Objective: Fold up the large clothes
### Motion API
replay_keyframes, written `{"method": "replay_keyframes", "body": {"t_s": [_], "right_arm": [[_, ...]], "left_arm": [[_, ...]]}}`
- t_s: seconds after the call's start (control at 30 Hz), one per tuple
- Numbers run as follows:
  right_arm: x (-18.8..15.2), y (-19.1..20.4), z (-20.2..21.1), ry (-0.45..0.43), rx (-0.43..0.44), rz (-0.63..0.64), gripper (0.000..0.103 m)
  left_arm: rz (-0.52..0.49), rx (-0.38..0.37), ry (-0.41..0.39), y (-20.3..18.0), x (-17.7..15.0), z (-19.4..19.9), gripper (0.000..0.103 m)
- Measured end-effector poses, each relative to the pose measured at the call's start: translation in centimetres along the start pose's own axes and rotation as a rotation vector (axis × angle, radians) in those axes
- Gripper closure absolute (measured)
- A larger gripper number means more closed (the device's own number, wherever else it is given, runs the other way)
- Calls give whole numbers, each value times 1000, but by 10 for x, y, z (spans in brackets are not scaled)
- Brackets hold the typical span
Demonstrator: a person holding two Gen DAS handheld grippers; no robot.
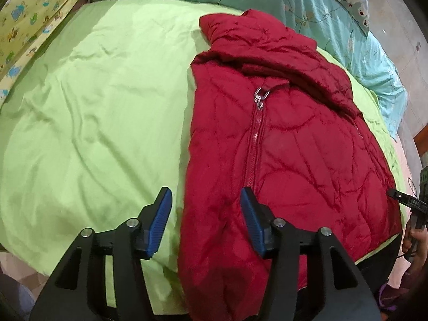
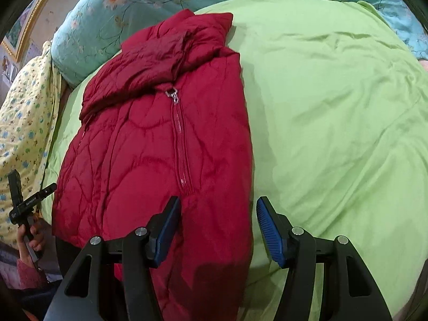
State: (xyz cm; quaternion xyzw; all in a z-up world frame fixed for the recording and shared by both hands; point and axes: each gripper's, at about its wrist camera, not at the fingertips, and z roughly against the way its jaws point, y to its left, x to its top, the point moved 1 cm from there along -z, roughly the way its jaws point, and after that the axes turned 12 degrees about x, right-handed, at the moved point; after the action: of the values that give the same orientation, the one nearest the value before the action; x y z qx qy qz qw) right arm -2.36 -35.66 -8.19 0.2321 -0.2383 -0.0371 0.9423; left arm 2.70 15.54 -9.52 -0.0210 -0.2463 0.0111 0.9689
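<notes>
- A red quilted jacket (image 1: 281,160) lies zipped on a lime green bedsheet (image 1: 93,107), collar toward the far pillows, both long sides seemingly folded in so it forms a narrow panel.
- The left gripper (image 1: 205,223) hovers over the jacket's near left hem corner, jaws spread, holding nothing.
- The right gripper (image 2: 218,231) hovers over the near right hem edge, jaws also spread and empty.
- Judged step: sides appear folded; the next move likely calls for pinching both hem corners together and carrying them toward the collar.
- Small white lettering on the opposite gripper's body is too small to read.
</notes>
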Motion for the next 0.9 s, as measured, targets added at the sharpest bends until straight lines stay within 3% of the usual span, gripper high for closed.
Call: {"method": "replay_keyframes", "body": {"t_s": [0.27,0.33,0.6,0.87,0.9], "right_arm": [[-21,2,-3,64,89,12,48],[-27,7,-4,85,87,43,52],[-33,-1,-2,111,116,16,50],[-38,5,-7,159,121,46,49],[-39,6,-7,161,122,47,52]], "left_arm": [[-18,-84,74,-4,-23,-8,50],[-39,-80,82,-9,-29,-9,50],[-107,-108,97,-19,-43,-9,50],[-105,-174,115,-18,-50,-14,50],[-105,-182,111,-17,-50,-14,53]]}}
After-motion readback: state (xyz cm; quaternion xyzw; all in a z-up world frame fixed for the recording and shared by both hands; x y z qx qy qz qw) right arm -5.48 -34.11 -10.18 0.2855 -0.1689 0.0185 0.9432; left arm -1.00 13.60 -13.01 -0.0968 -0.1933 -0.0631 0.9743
